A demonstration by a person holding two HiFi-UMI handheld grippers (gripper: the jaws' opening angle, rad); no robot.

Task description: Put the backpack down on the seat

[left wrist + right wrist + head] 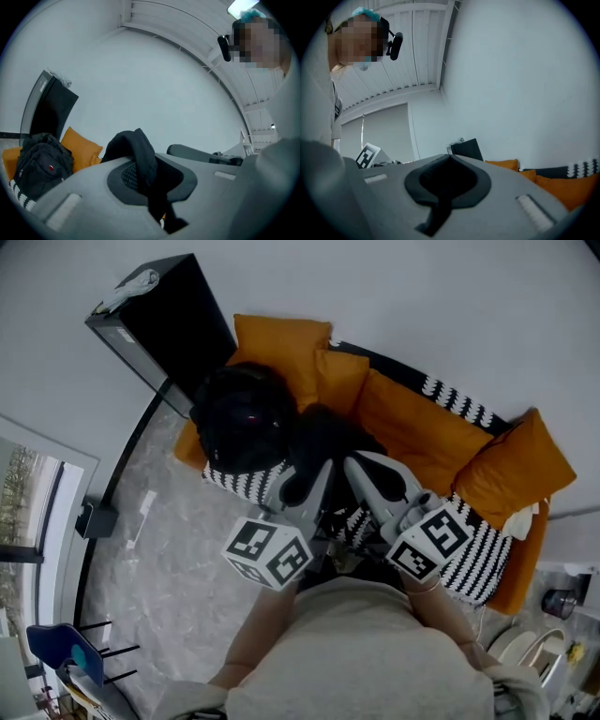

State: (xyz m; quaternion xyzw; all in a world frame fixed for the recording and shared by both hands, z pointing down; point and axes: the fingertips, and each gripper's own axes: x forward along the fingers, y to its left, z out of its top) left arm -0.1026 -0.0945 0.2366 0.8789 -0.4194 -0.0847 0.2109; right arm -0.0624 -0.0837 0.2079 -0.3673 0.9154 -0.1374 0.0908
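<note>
- Closest to the head camera is the person's grey top (361, 652), with both forearms reaching out from it to the marker cubes on the two grippers.
- Just past the cubes, the left gripper (319, 472) points level toward the sofa. Its jaws are clamped on a black strap (144, 154), which bulges up over the pads and hangs down on the near side of them.
- Just to the right of the left gripper lies the right gripper (356, 465), with the two sets of tips close together. Its jaws are pressed pad against pad, and its own view shows nothing sticking out between them.
- Ahead of the left gripper and off to its left sits the black backpack (242, 418). It is at the end of the sofa seat (473, 563), on the black-and-white patterned cover. The dark strap runs from the backpack to the left gripper's jaws.
- Beyond the tips of both grippers, orange cushions (417, 432) line the backrest. One of them stands directly behind the backpack, and the rest spread away to the right of the right gripper.
- Farther ahead and left of the left gripper, past the backpack, a tall black cabinet (173, 320) stands against the white wall.
- To the left of the left gripper, marbled grey floor (159, 549) shows beside the sofa's end.
</note>
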